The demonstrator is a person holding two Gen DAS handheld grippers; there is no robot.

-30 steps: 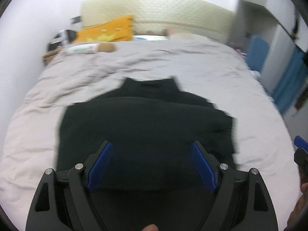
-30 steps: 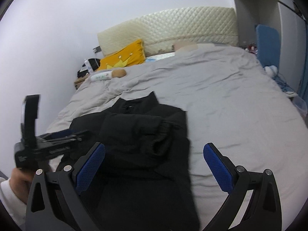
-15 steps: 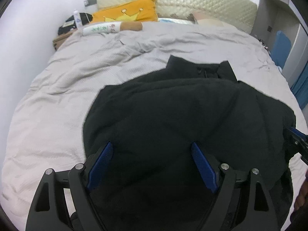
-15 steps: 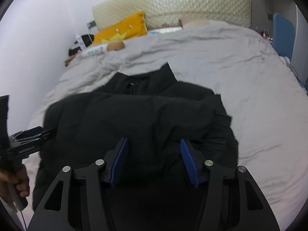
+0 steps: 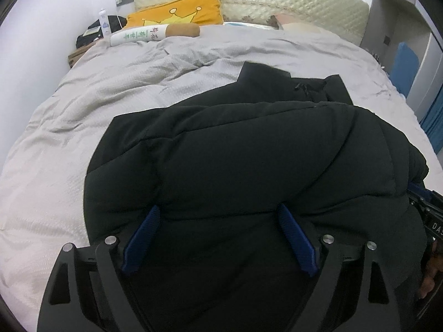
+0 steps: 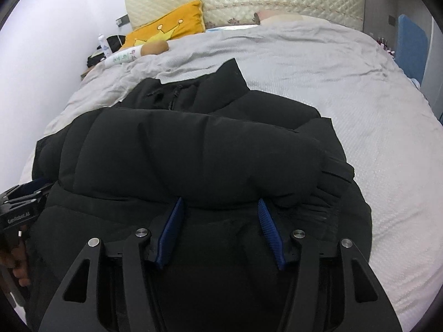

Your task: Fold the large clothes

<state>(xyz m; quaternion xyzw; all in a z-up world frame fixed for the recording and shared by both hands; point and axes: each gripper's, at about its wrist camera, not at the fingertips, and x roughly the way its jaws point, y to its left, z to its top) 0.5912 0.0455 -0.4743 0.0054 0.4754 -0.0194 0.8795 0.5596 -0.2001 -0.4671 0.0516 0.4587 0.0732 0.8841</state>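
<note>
Black puffer jacket (image 5: 249,166), quilted, folded over itself, collar pointing toward headboard, lying on the bed
</note>
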